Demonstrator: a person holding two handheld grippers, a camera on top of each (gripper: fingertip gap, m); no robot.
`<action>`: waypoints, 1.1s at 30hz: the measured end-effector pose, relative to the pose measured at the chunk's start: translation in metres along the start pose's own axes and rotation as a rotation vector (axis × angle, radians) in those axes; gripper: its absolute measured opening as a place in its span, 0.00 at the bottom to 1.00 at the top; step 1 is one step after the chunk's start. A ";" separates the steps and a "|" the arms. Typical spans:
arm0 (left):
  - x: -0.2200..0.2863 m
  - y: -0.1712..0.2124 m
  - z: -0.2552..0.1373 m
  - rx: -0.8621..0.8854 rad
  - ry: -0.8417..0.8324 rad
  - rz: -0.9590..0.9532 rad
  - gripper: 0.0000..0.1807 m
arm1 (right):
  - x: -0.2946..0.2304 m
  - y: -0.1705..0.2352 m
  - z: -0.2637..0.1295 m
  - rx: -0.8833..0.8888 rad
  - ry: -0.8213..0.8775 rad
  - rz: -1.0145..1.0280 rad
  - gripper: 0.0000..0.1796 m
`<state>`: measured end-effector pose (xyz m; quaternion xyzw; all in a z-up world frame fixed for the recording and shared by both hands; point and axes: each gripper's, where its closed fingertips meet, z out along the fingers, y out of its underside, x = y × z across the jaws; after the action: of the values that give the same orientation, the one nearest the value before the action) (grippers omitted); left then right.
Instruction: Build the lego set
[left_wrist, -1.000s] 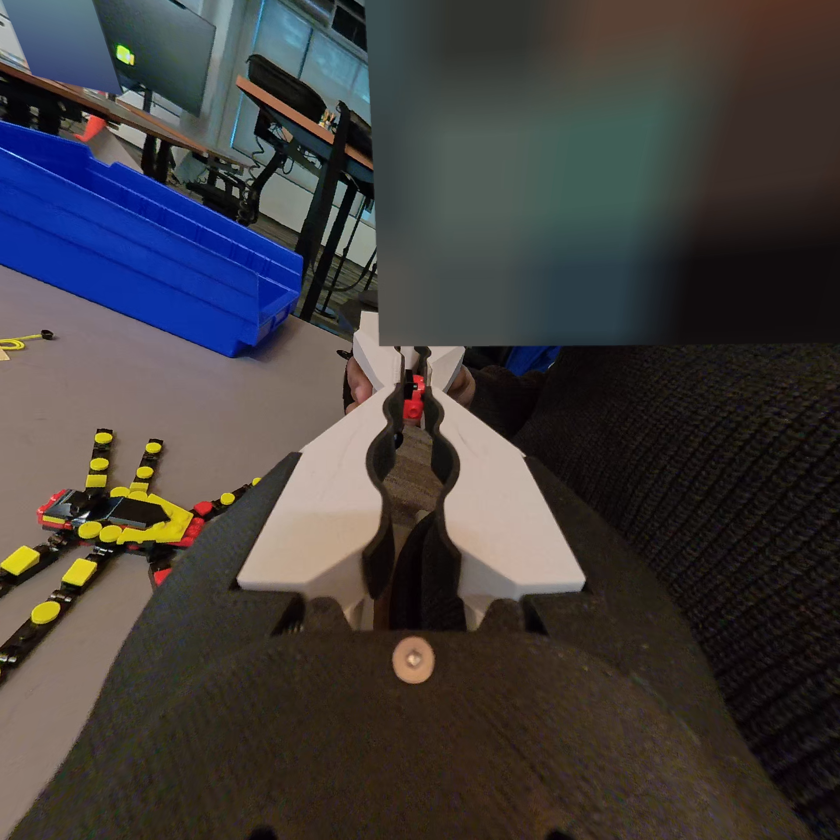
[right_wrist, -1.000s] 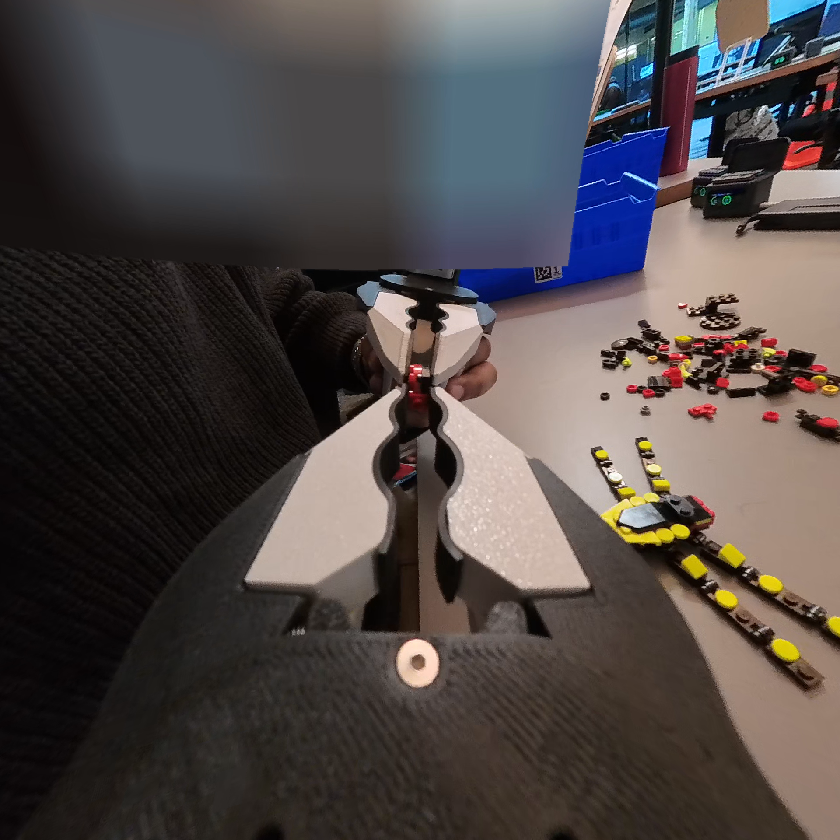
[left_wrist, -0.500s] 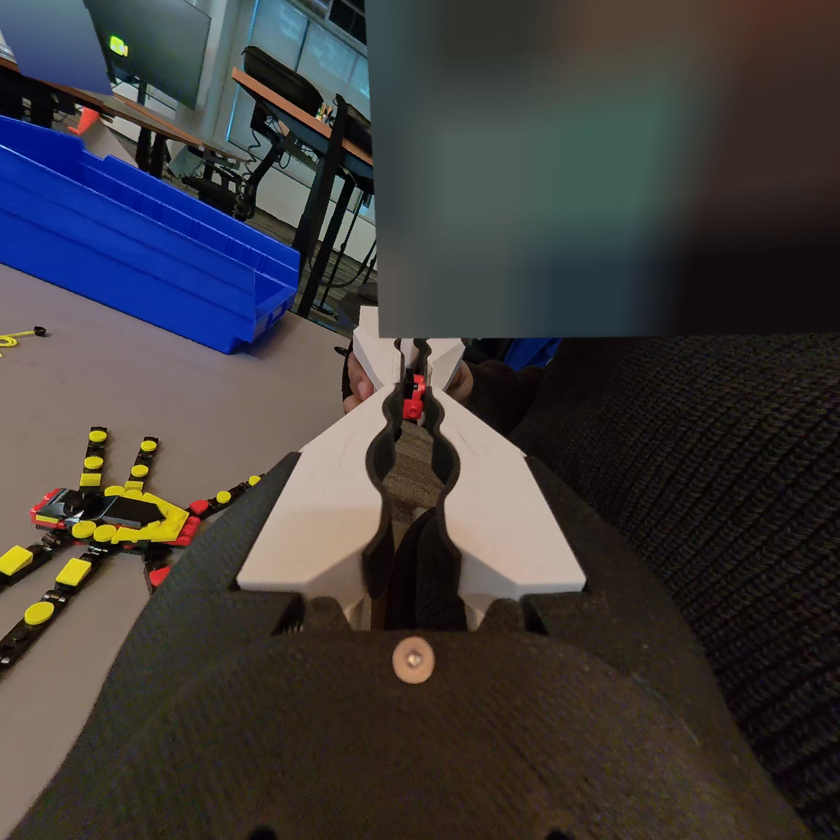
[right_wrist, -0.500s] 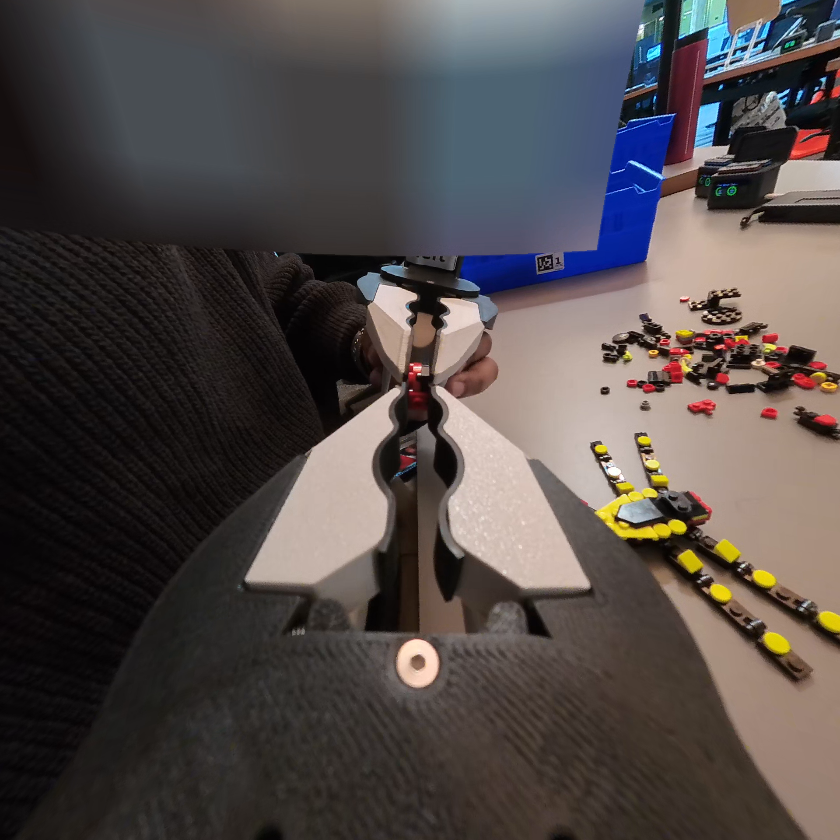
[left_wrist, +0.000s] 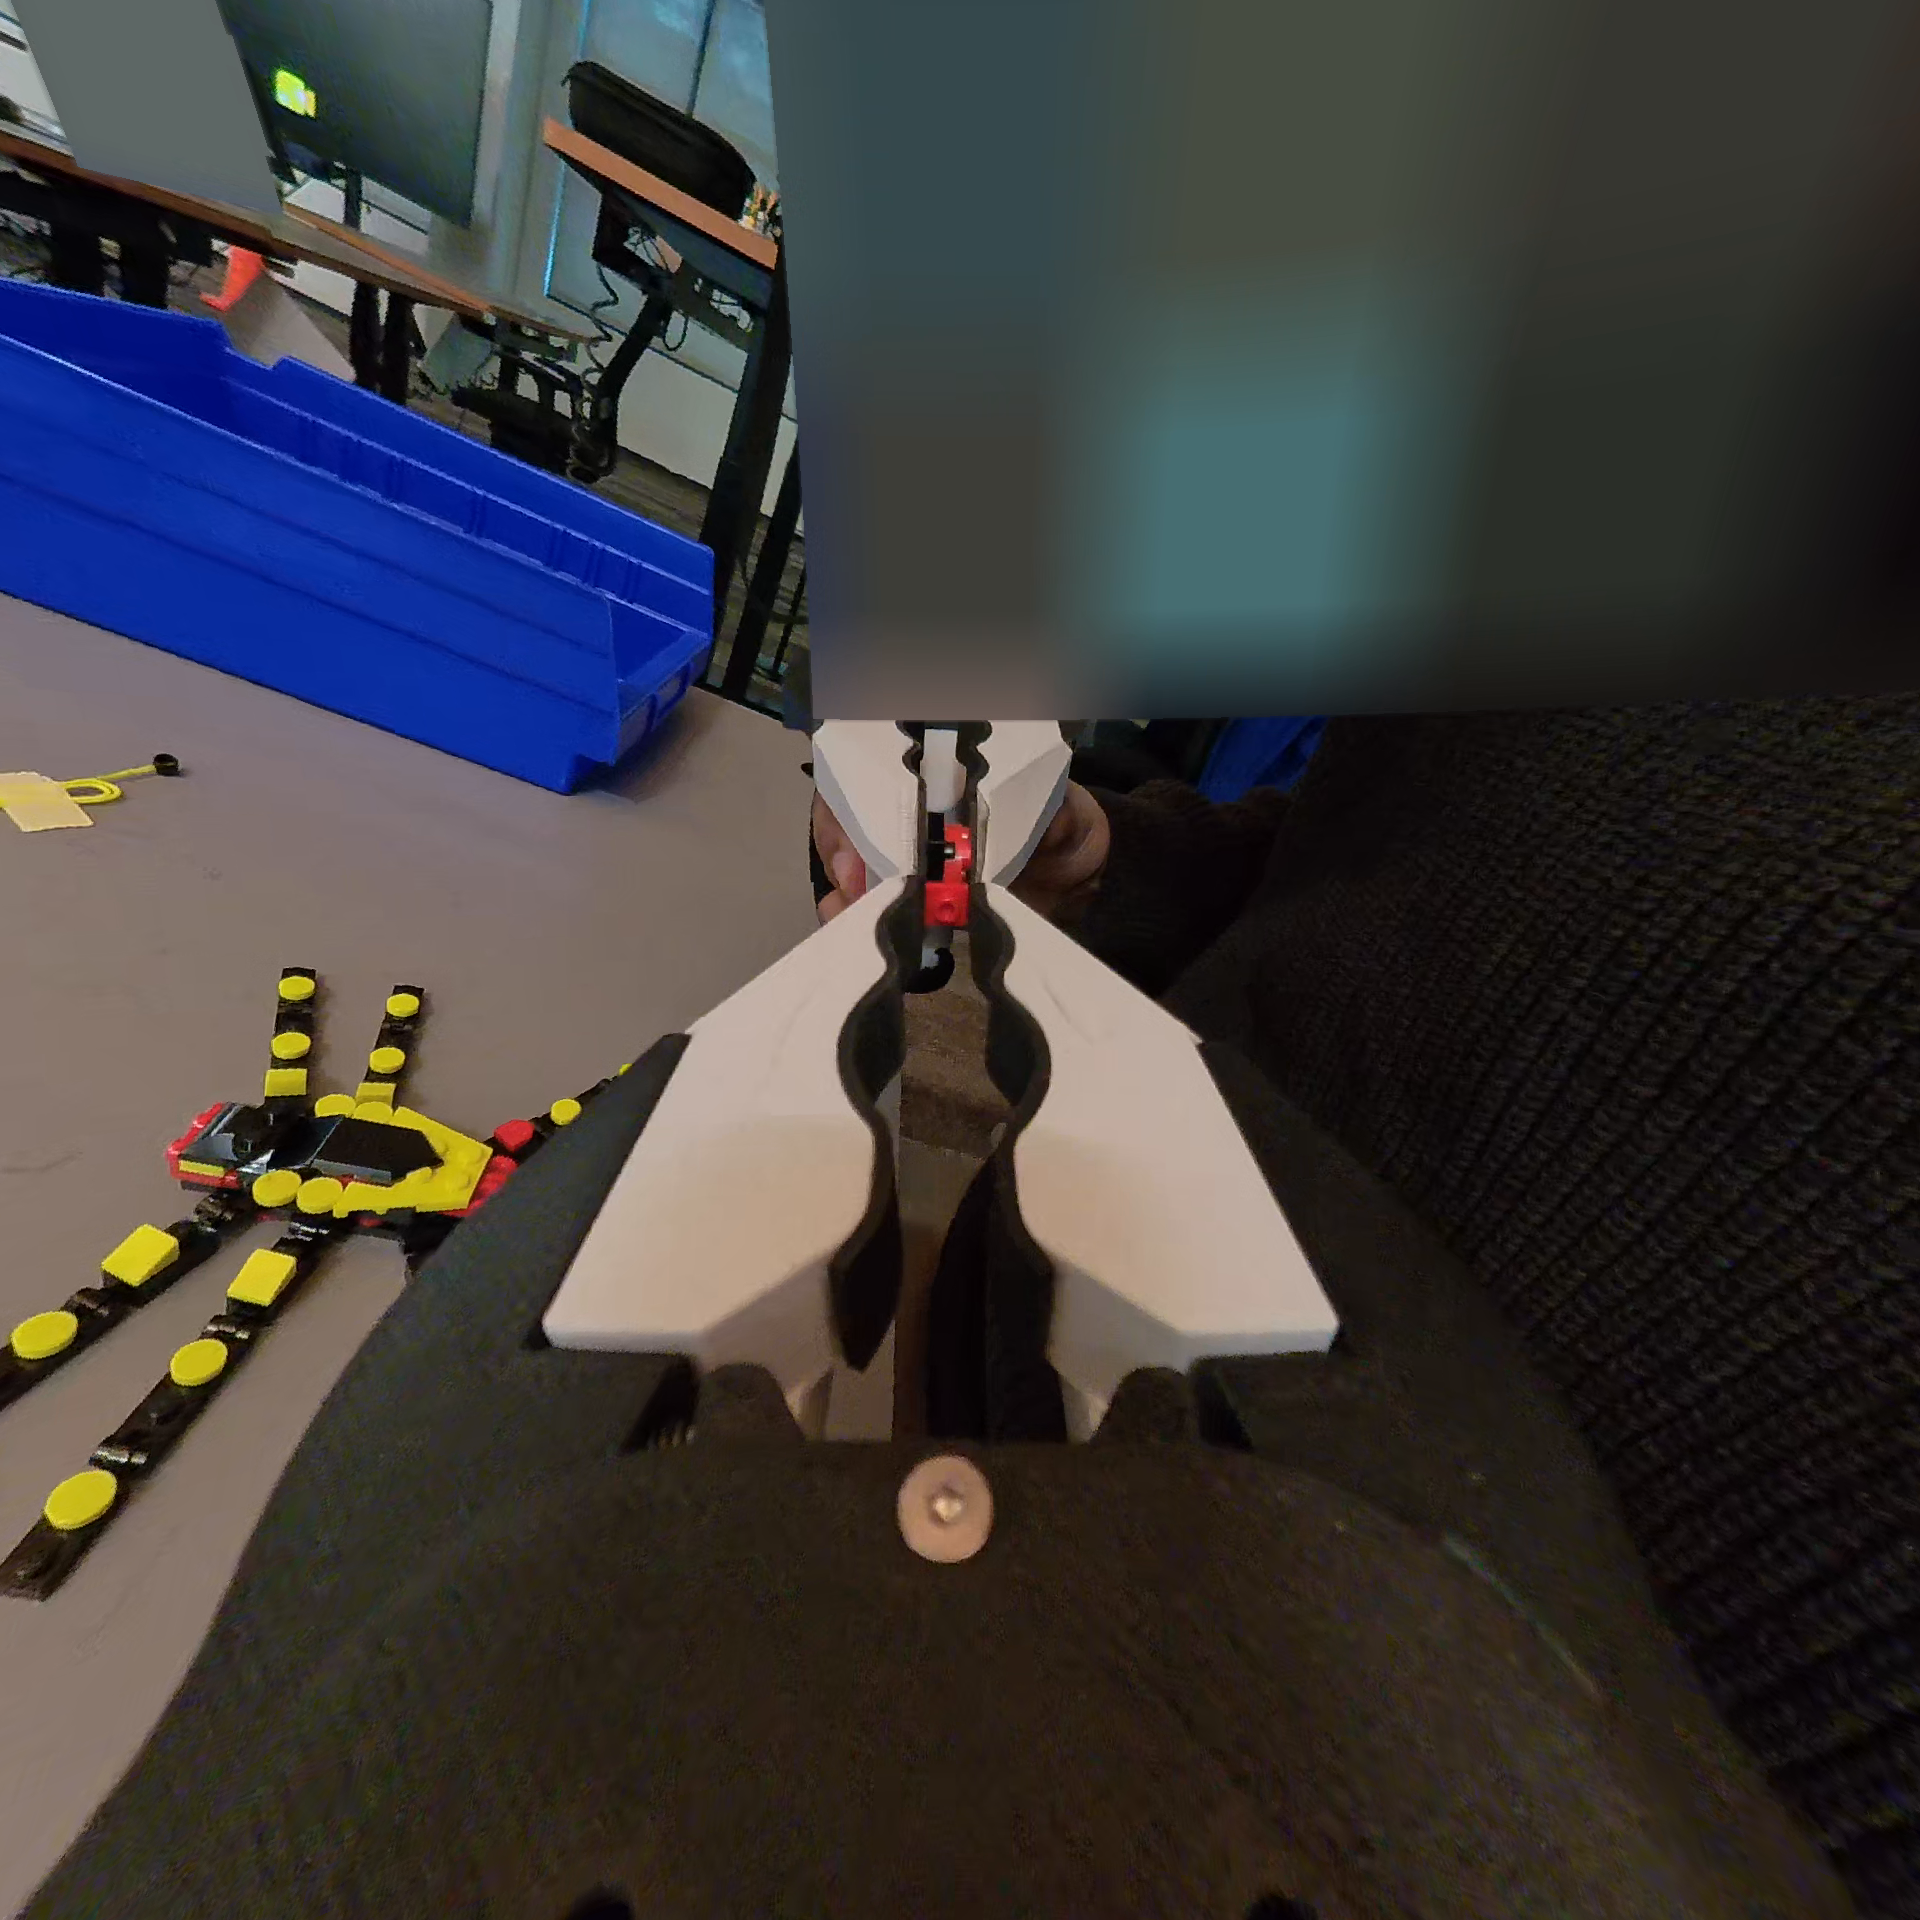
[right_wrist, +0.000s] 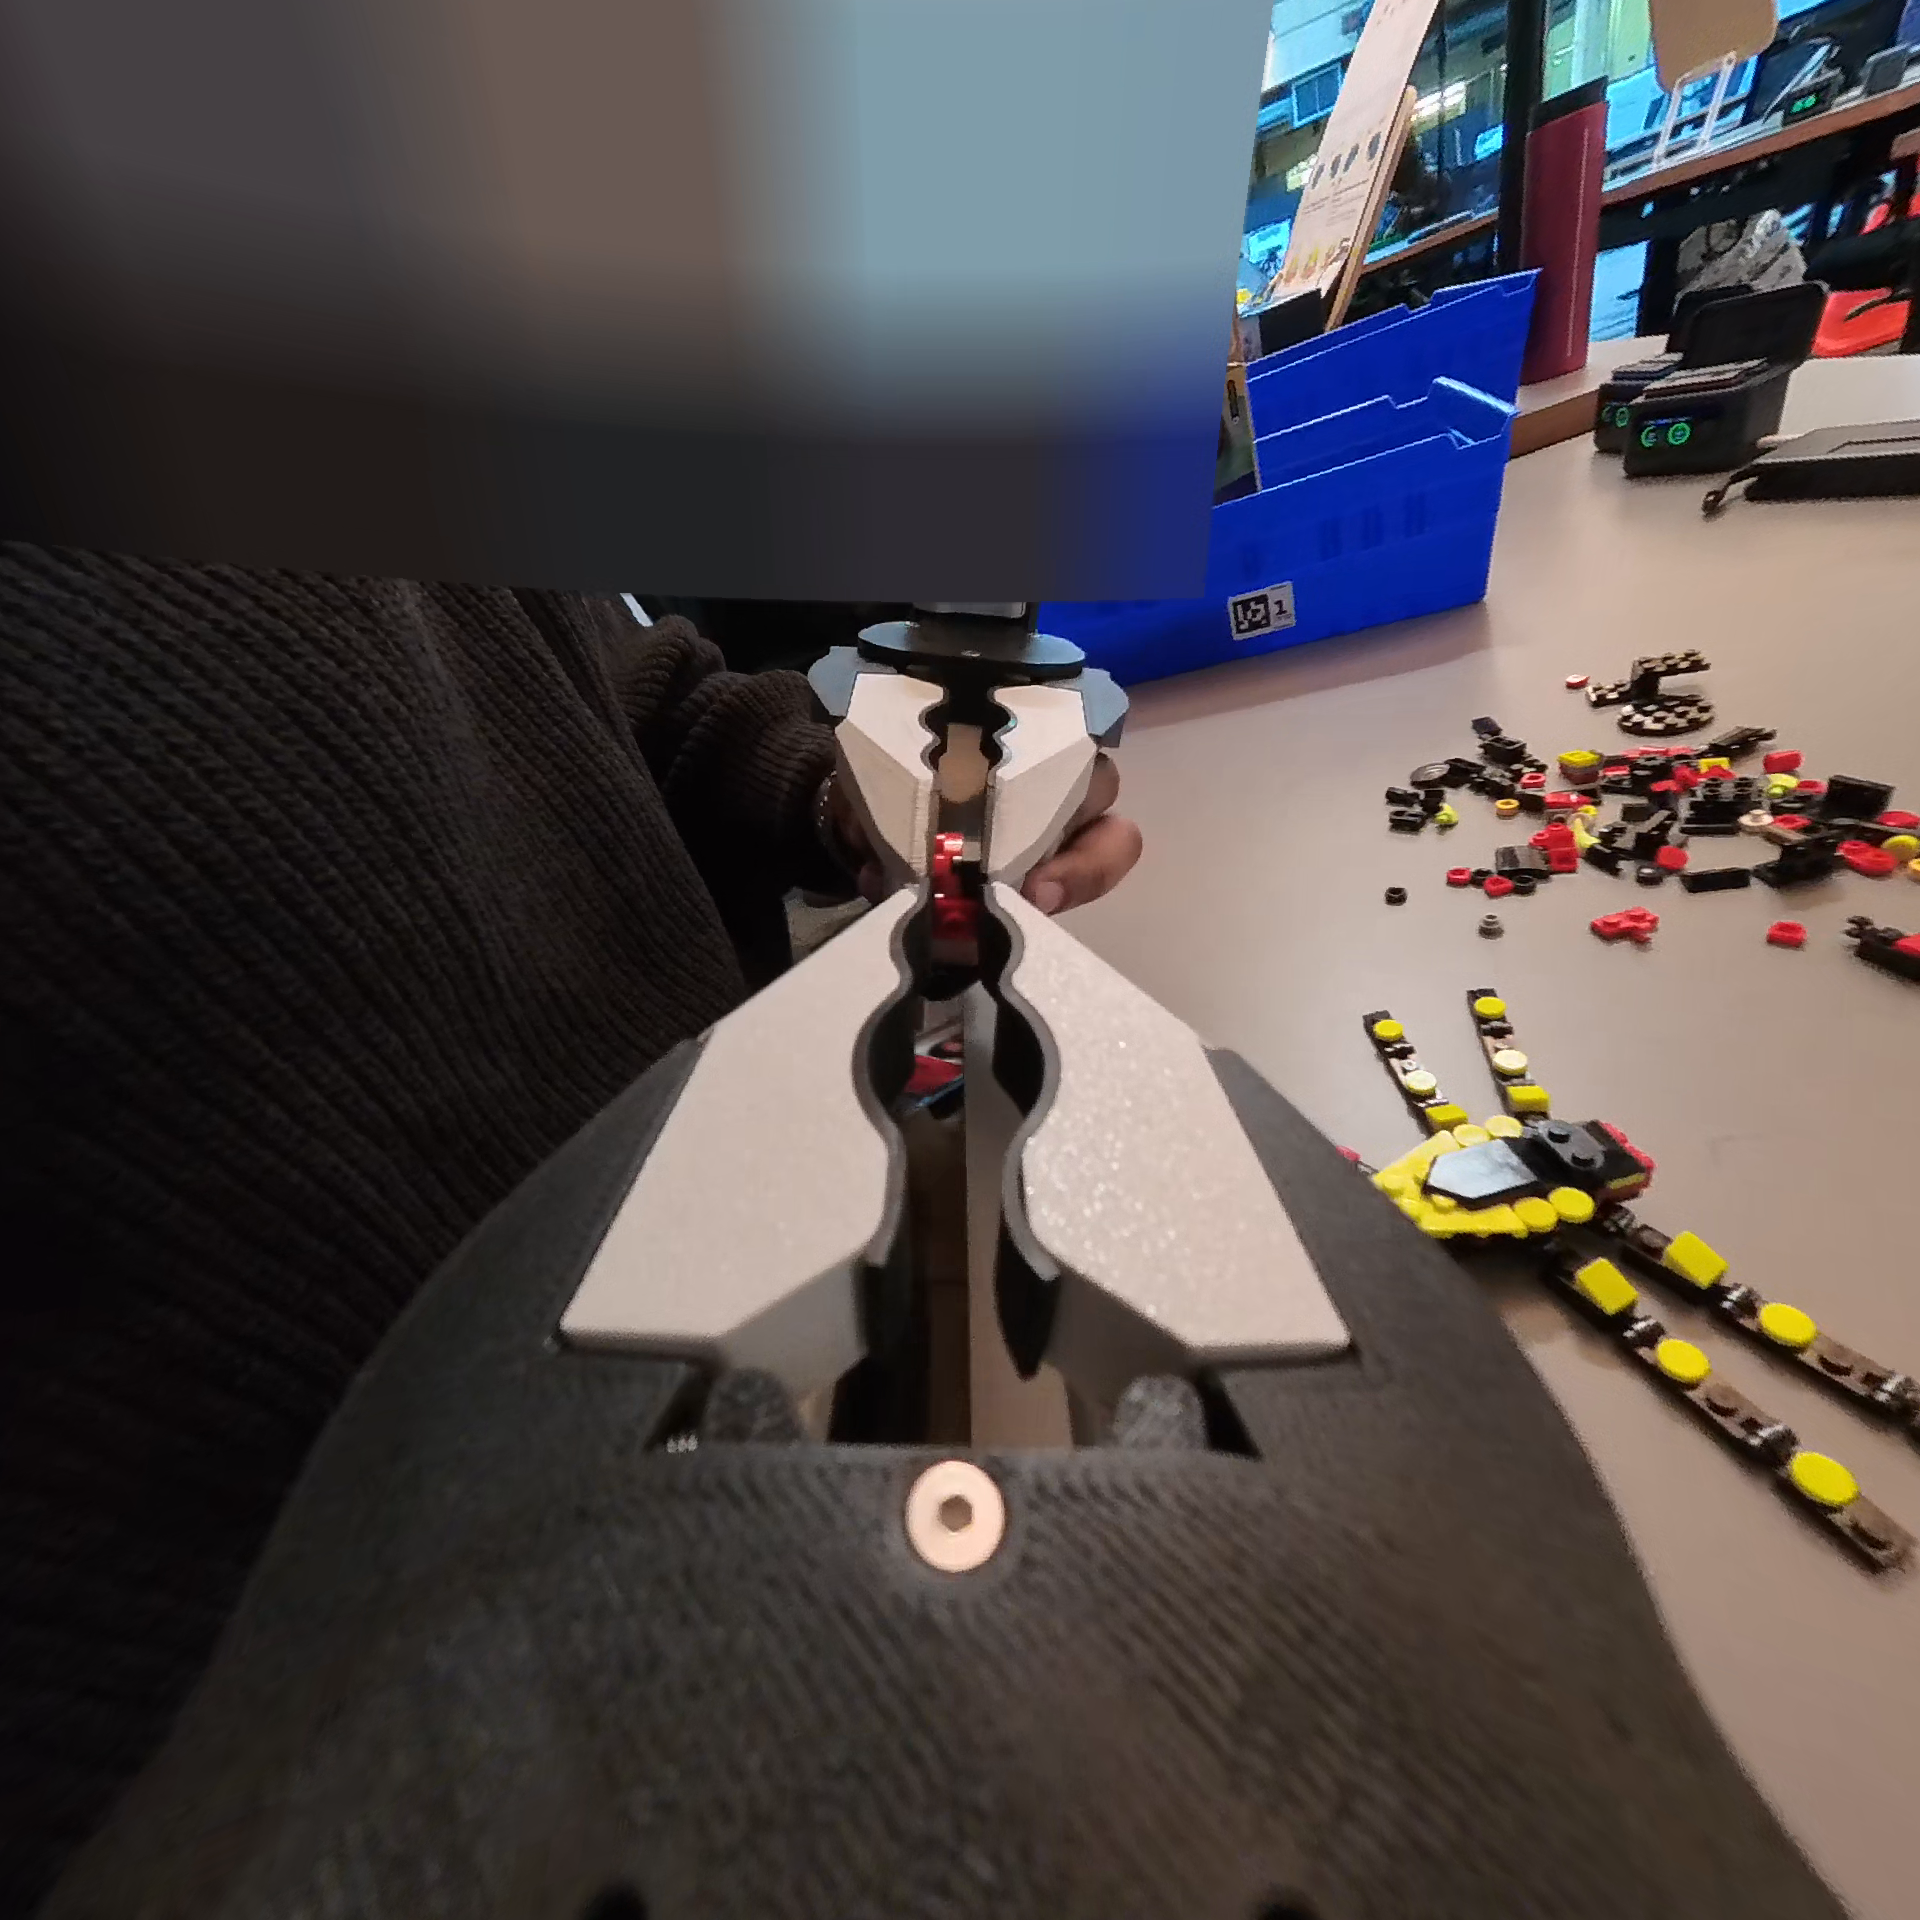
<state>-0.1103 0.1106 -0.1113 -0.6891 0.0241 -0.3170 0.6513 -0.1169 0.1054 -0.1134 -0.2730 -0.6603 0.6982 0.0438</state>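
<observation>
My two grippers face each other tip to tip, raised in front of a person's dark sweater. My left gripper (left_wrist: 943, 902) is shut on a small red lego piece (left_wrist: 947, 896). My right gripper (right_wrist: 951, 914) is shut on a small red and black lego piece (right_wrist: 949, 896). The two pieces meet between the tips. The opposite gripper shows just beyond the tips in each view, in the left wrist view (left_wrist: 940, 795) and in the right wrist view (right_wrist: 961, 769). The yellow and black lego model (left_wrist: 332, 1158) with long studded legs lies on the table, also in the right wrist view (right_wrist: 1496, 1179).
A pile of loose red, black and yellow lego pieces (right_wrist: 1683, 821) lies farther right. Blue bins (left_wrist: 343, 540) (right_wrist: 1371, 457) stand at the table's back. Black chargers (right_wrist: 1704, 405) sit at the far right. A yellow cord (left_wrist: 99, 790) lies at the left.
Both grippers stay shut, tip to tip. The views have shifted slightly and the red pieces sit pressed closer together between the tips.
</observation>
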 end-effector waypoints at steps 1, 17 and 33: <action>0.000 0.000 0.000 0.000 0.001 0.005 0.03 | 0.000 0.000 0.000 0.002 -0.005 0.005 0.03; -0.001 -0.006 -0.003 0.033 0.020 -0.035 0.02 | 0.001 -0.005 -0.003 0.032 -0.005 0.017 0.03; -0.002 -0.005 -0.001 0.032 -0.009 -0.014 0.02 | 0.003 -0.004 -0.005 0.008 0.016 0.002 0.03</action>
<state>-0.1138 0.1117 -0.1075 -0.6801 0.0110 -0.3188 0.6601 -0.1183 0.1113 -0.1108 -0.2793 -0.6567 0.6988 0.0494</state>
